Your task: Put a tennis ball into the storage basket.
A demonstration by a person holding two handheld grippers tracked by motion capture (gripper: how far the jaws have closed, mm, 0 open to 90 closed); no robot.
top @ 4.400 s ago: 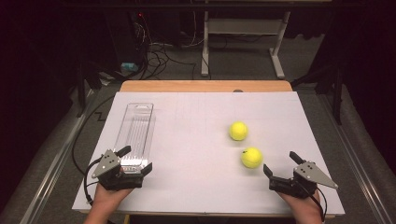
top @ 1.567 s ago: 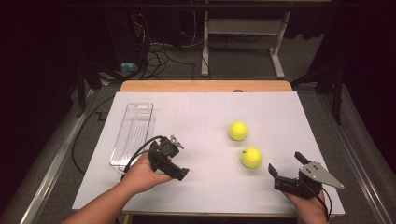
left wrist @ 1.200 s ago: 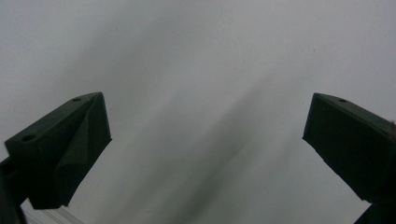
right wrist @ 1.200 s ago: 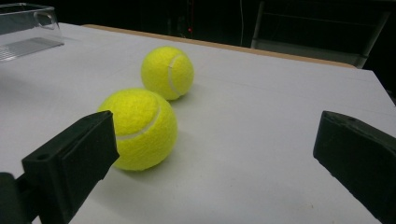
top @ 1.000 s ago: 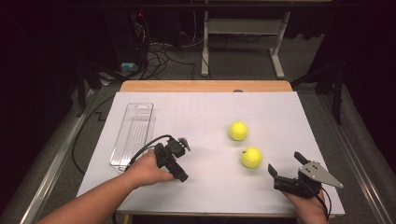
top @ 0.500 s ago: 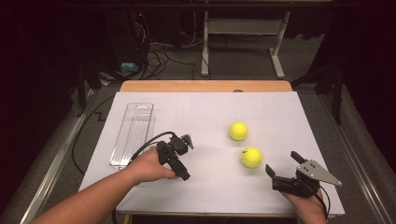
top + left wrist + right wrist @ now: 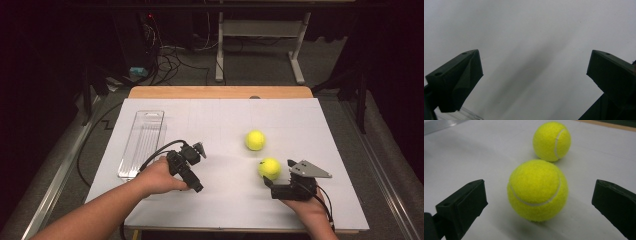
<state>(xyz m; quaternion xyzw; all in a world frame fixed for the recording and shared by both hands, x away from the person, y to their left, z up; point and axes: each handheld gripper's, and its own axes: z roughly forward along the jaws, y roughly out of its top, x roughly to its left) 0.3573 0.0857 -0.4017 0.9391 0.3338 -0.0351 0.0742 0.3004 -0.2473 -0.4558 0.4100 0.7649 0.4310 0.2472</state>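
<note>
Two yellow tennis balls lie on the white table: a near ball and a far ball just behind it. My right gripper stands open at the front right, jaws wide on either side of the near ball and a little short of it, not touching. A hand holds my left gripper tilted over the middle-left of the table. It is open, with bare white surface between its jaws.
A long clear plastic container lies lengthwise at the left of the table, just left of my left gripper. Its cable loops over the container's near end. The wooden table edge runs along the back.
My left gripper has moved from the container's near end rightward toward the table's middle and turned over. The right gripper has edged slightly closer to the near ball. The balls have not moved.
</note>
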